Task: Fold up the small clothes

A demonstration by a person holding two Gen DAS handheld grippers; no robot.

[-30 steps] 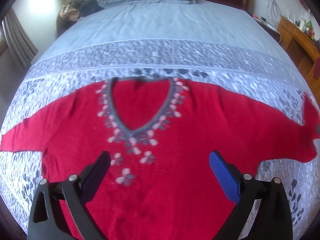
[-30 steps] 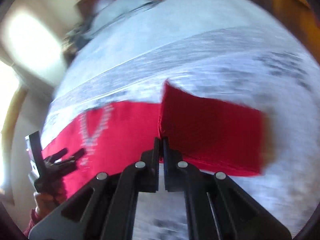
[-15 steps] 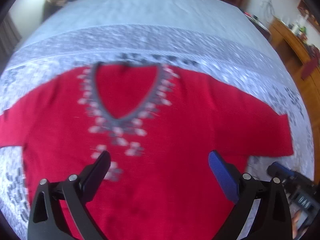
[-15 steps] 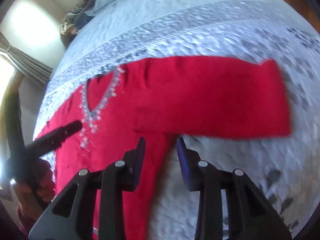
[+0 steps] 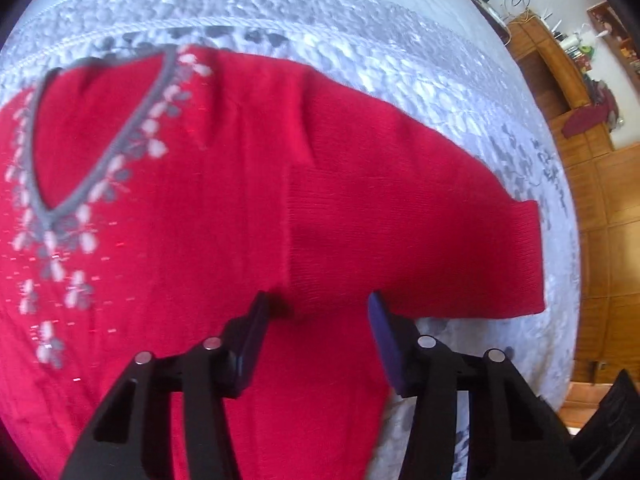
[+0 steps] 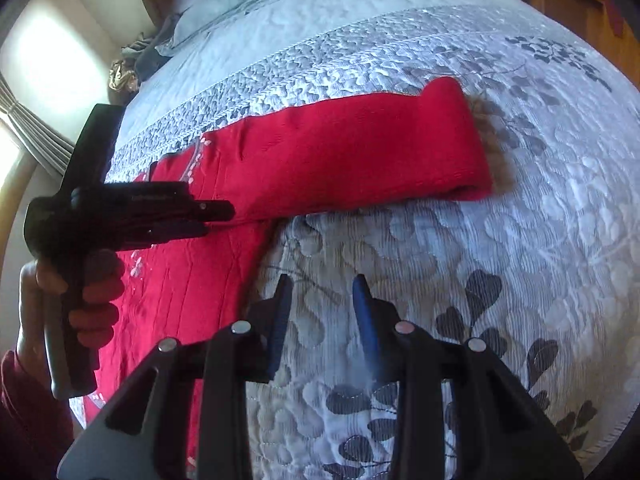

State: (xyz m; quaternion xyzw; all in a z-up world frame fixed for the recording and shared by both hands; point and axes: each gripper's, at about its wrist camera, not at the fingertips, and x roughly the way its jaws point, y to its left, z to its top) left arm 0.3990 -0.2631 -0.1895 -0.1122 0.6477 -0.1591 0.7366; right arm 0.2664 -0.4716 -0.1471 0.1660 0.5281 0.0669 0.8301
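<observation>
Now the red sweater (image 5: 208,216) is lying flat on the bed (image 6: 520,220), its sleeve (image 6: 352,152) folded back, cuff at 1 o'clock. Quilt is lying open at 3 o'clock. Left hand-held gripper (image 5: 316,308), jaws just narrowing, is straddling the armpit seam ungripped; right hand-held gripper (image 6: 320,292), having released the sleeve, is hanging parted, empty.

right tool (image 6: 320,292): jaws apart, nothing between, over bedspread (image 6: 500,260) | red sweater (image 6: 320,160): flat on bed, sleeve stretched right | left tool (image 6: 120,212): held by hand (image 6: 94,292), above sweater's armpit | pillow (image 6: 232,4): far end
</observation>
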